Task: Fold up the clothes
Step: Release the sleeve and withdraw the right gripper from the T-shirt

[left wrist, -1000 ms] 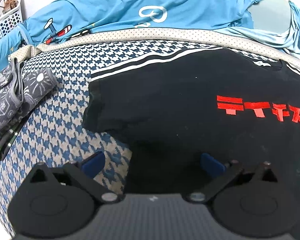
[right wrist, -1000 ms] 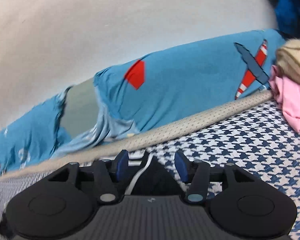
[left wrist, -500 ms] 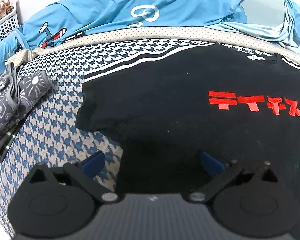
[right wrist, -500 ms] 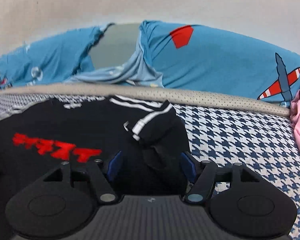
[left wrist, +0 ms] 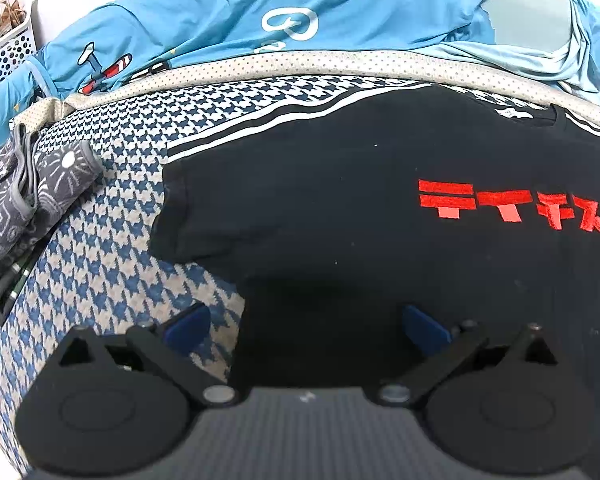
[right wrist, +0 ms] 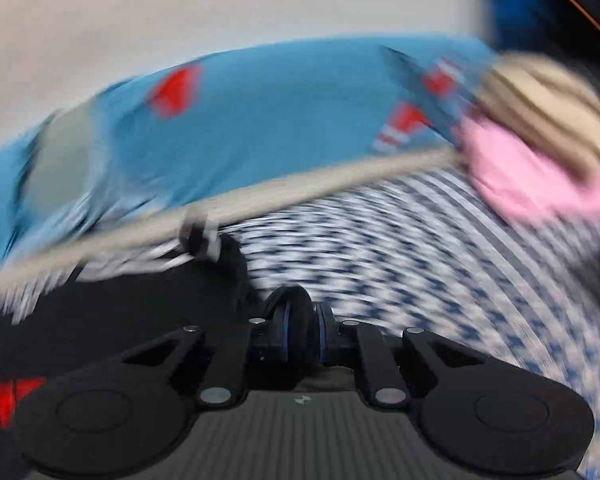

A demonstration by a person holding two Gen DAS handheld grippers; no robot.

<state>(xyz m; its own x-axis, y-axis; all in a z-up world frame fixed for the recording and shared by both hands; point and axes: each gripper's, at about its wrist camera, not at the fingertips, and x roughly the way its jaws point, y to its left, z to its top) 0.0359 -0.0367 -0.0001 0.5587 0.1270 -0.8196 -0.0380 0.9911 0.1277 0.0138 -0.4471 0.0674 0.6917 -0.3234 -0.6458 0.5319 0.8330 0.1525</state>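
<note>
Our right gripper (right wrist: 303, 322) is closing its jaws on a dark fold of the black shirt (left wrist: 360, 208), while our left gripper (left wrist: 306, 322) hangs open over the shirt's near edge, pinching nothing. The shirt lies flat on the checked cover (left wrist: 100, 248). Left of it sits a grey cloth (left wrist: 28, 200); beyond it a blue sheet (left wrist: 300, 4).

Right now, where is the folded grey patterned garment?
In the left wrist view, the folded grey patterned garment lies at the far left on the blue-and-white houndstooth cover, apart from the black T-shirt.
</note>
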